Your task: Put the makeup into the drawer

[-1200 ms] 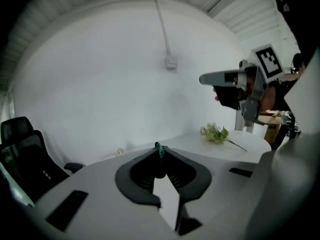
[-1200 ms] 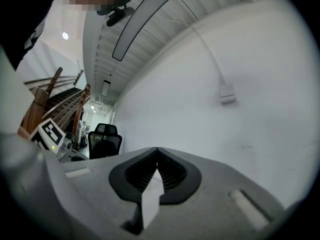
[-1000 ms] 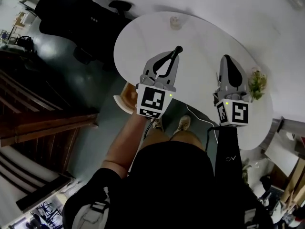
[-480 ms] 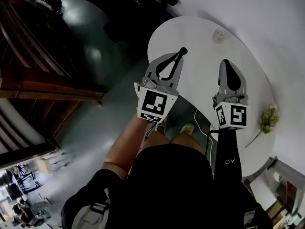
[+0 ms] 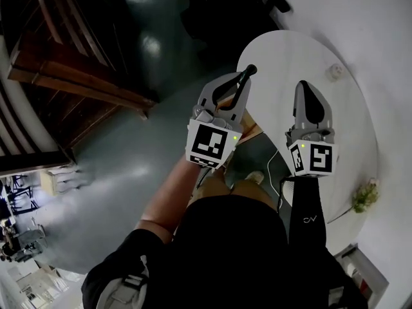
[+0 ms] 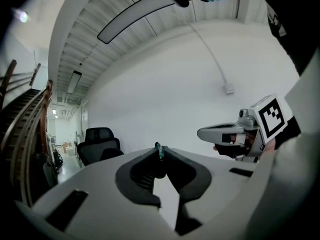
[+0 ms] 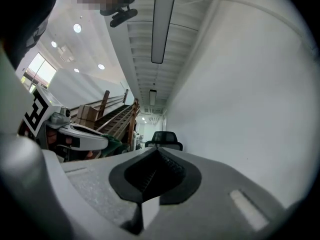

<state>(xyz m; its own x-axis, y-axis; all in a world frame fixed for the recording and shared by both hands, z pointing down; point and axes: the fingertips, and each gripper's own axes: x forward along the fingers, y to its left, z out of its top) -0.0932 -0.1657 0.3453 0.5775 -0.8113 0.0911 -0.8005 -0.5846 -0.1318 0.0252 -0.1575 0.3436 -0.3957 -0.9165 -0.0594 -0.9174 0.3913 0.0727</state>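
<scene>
The main risk is dropping the makeup stick (image 6: 159,151). It is a thin dark thing with a green end, pinched only at the very tips of the left gripper (image 5: 239,82), with its end poking out past them. A jolt or a quick swing could make it pivot or slide free. In the head view those tips hang at the worktop (image 5: 360,127) edge, with the grey floor (image 5: 129,172) at 9 o'clock, so a fall would likely land out of easy reach. No drawer shows in any view. The carry may therefore be long, and the target must be found before any release.

Both grippers are held level in front of the body, side by side and pointing toward 12 o'clock in the head view. The left gripper is at 9 o'clock of the right gripper (image 5: 304,87). The right gripper's jaws are pressed together with nothing between them. It hovers over the white worktop, touching nothing. A wooden staircase (image 5: 71,76) runs off at 10 o'clock, and a black office chair (image 6: 97,144) stands beyond the worktop.
</scene>
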